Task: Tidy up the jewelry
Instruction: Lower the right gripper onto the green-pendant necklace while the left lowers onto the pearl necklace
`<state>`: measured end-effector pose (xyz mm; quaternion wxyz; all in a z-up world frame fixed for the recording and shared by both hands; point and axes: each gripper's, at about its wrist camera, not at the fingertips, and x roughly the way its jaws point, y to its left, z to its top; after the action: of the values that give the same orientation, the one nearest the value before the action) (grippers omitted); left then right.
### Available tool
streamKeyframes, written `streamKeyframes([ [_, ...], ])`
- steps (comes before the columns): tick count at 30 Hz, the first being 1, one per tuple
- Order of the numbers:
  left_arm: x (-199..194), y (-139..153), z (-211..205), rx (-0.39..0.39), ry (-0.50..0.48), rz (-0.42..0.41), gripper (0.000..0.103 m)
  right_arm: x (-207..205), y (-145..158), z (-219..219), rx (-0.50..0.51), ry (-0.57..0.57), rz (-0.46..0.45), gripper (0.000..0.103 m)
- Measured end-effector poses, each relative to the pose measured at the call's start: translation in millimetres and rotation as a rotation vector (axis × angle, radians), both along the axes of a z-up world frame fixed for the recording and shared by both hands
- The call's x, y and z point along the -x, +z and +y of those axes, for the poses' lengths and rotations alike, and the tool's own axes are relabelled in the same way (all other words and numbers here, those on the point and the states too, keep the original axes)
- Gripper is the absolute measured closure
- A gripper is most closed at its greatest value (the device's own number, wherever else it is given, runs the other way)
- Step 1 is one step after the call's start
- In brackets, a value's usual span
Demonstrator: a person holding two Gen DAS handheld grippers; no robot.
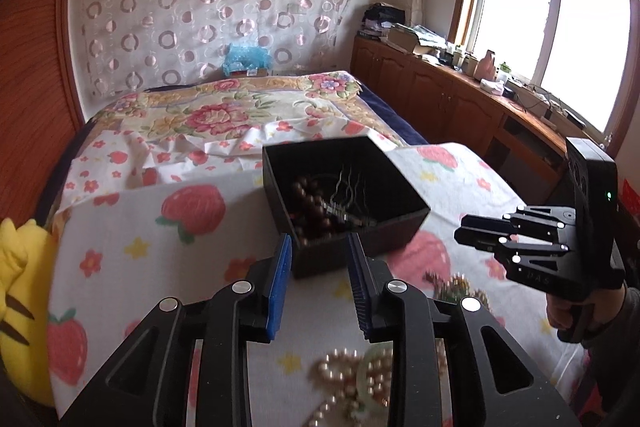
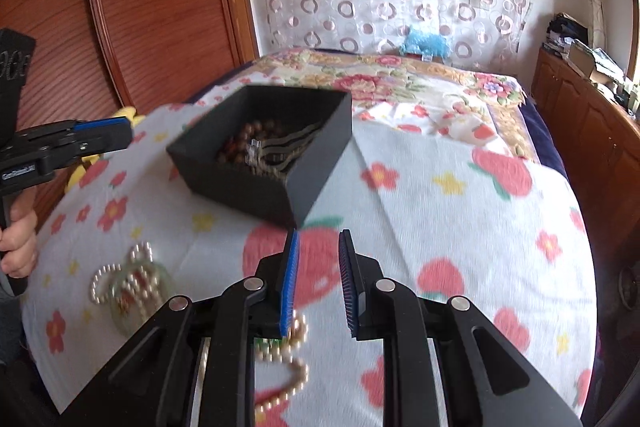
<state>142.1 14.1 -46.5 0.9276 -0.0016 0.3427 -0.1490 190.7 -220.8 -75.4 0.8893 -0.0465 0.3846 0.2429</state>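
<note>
Pearl necklace (image 2: 280,351) loose on bedsheet (image 2: 440,195) beneath right gripper (image 2: 318,279), left gripper (image 1: 320,279) likewise parted and empty just short of black box (image 1: 344,187); risk: beads slipping from narrow pads, snagging box rim.

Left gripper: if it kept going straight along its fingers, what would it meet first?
Probably the black box: its near wall sits just beyond the open left gripper, nothing between. Depth is uncertain.
</note>
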Motion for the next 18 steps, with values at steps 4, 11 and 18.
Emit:
streamKeyframes([
  [4,23.1,-14.4,4.1,-0.003,0.004,0.025,0.076,13.3,-7.7,2.8,0.009,0.01,0.022,0.081],
  [11,56.0,-28.4,13.4,0.003,0.016,0.049,0.075,35.7,-17.5,13.9,0.02,0.048,0.044,0.081],
  [18,80.1,-37.1,19.3,0.0,0.022,0.071,0.075,40.9,-19.2,23.4,0.034,0.064,0.06,0.079],
])
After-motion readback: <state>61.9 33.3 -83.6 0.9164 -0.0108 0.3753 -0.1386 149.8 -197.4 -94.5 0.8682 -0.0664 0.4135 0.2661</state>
